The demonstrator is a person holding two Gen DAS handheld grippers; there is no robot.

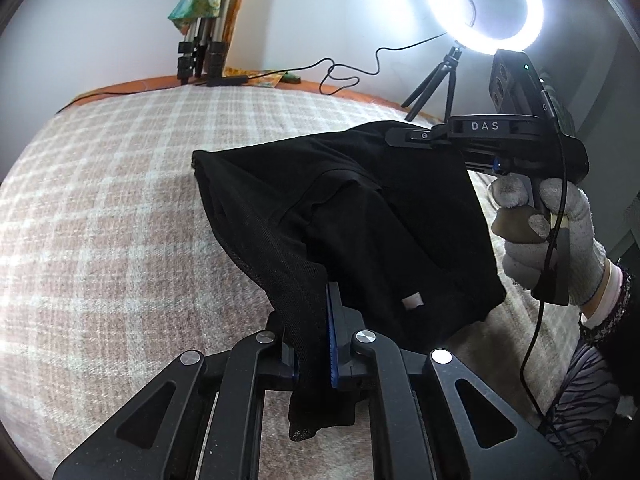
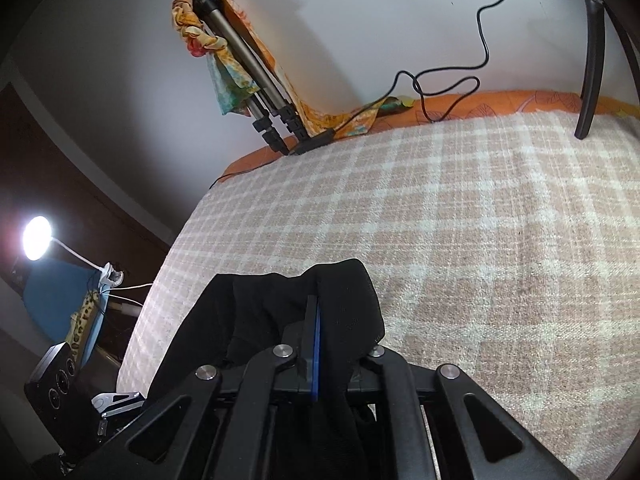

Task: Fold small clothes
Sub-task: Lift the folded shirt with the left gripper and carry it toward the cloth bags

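The left hand-held gripper [image 1: 316, 344] is pinched tight on one edge of a small black garment [image 1: 360, 216]. The right hand-held gripper [image 2: 320, 344] is pinched tight on another edge of the same black cloth. In the left wrist view the right one shows at the far top corner of the garment, held by a hand in a gray glove [image 1: 560, 236]. The cloth hangs stretched between the two, lifted up above the bed. A small white tag [image 1: 412, 302] shows on it. The bed has a pink and white checked blanket [image 1: 120, 208]. A bright ring light [image 1: 484, 4] stands on a small tripod at the far side of the bed.
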